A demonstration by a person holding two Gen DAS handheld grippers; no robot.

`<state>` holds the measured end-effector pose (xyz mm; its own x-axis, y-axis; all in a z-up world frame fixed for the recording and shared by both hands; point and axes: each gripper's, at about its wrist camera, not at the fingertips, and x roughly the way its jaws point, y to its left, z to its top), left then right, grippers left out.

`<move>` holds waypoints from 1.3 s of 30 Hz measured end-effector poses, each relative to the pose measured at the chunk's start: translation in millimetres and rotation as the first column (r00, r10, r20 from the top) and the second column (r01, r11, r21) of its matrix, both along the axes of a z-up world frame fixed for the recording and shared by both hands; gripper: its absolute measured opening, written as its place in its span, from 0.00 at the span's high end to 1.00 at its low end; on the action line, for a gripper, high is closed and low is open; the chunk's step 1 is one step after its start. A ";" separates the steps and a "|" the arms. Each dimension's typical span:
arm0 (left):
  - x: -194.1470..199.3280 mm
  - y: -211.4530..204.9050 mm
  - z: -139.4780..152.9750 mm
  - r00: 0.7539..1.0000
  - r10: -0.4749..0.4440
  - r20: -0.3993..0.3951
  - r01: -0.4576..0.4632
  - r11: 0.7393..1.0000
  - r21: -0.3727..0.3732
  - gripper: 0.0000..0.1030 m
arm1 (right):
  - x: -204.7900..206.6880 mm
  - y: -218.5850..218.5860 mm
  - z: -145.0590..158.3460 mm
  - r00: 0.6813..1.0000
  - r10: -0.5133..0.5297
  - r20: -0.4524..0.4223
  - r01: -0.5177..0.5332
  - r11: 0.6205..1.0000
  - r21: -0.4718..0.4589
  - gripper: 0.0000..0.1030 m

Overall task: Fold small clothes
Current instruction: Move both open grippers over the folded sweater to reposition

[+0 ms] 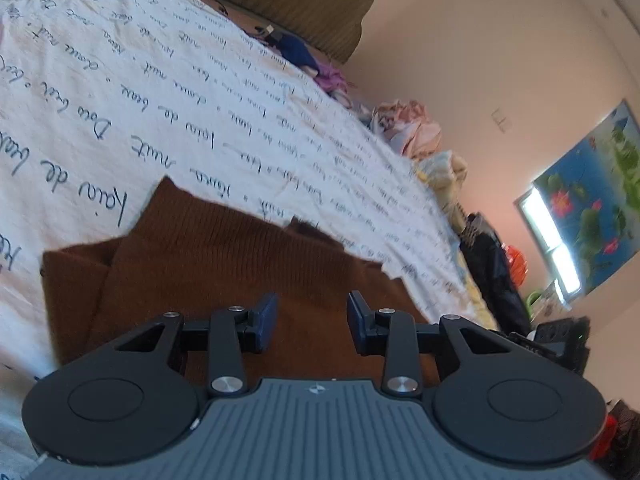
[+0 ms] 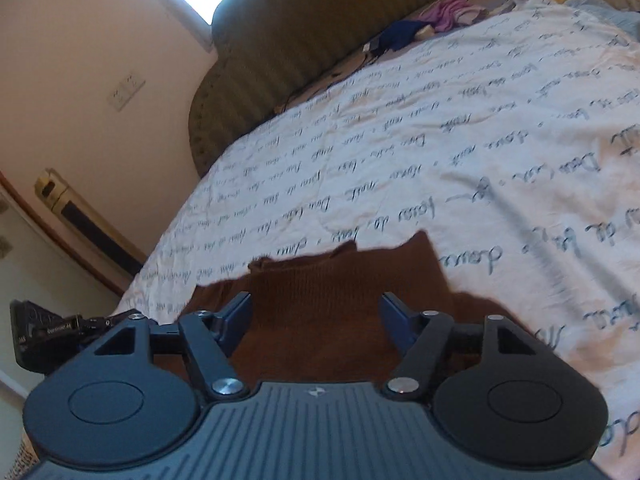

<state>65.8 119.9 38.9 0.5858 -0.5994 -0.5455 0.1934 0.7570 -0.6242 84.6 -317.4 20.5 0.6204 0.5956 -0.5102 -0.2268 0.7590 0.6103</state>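
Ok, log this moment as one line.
left hand-held gripper: open, over brown knit garment | right hand-held gripper: open, over same garment | garment: on script-print bedsheet, ungrasped

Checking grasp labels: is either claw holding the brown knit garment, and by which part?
Neither. The left claw and right claw are both open over the brown knit garment, gripping nothing.

Brown ribbed knit garment lies partly folded on the bedsheet.
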 end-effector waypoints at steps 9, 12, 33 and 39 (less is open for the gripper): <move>-40.5 24.1 6.4 0.996 0.042 0.076 -0.045 0.998 0.046 0.44 | -42.4 -3.0 5.6 0.997 -0.018 0.071 0.030 0.985 -0.172 0.34; -74.4 21.5 16.8 0.995 0.008 0.104 -0.012 0.999 0.035 0.38 | -78.8 0.0 23.0 0.990 0.006 0.139 0.017 0.986 -0.166 0.33; -147.5 50.6 -17.2 0.999 0.043 0.028 -0.046 0.991 0.125 0.40 | -165.8 24.3 -40.1 0.993 -0.049 0.108 0.082 0.942 -0.325 0.34; -156.3 59.4 -11.7 0.997 0.069 0.030 -0.073 0.989 0.127 0.26 | -182.2 15.8 -15.8 0.981 -0.094 0.169 0.143 0.941 -0.307 0.33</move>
<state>-90.5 179.4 27.2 0.6393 -0.4822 -0.5990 0.1511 0.8425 -0.5170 -97.6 -301.7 4.7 0.7599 0.3365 -0.5561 -0.1935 0.9339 0.3007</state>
